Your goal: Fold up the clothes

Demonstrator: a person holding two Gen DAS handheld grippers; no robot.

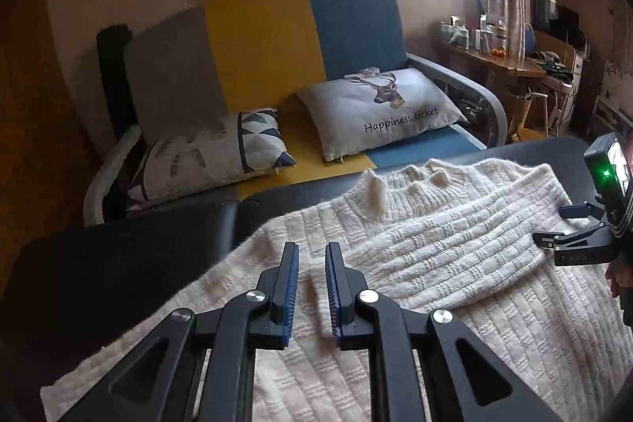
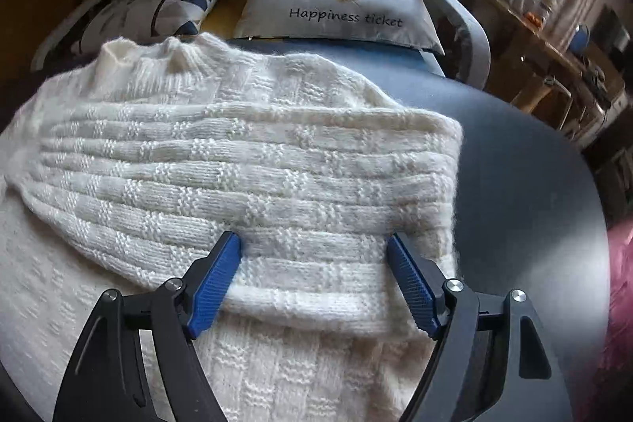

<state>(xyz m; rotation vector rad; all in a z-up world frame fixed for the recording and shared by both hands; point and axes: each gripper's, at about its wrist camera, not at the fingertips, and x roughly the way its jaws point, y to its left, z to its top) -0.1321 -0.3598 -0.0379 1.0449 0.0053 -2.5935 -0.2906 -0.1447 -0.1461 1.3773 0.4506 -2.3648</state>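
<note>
Your sweater (image 2: 237, 161) lies on the table (image 2: 514, 184) (one sleeve (image 2: 277, 216) across its body); behind the table, two cushions (image 1: 379, 105) sit on the sofa (image 1: 269, 42).

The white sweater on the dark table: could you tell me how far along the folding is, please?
Done: one sleeve already lies folded across the white sweater. In hand: the right gripper is open, its pads straddling the sleeve's edge; the left gripper hovers nearly closed, nothing between its pads. Left: the sweater's near side is still spread flat, and the body is not folded up.
</note>
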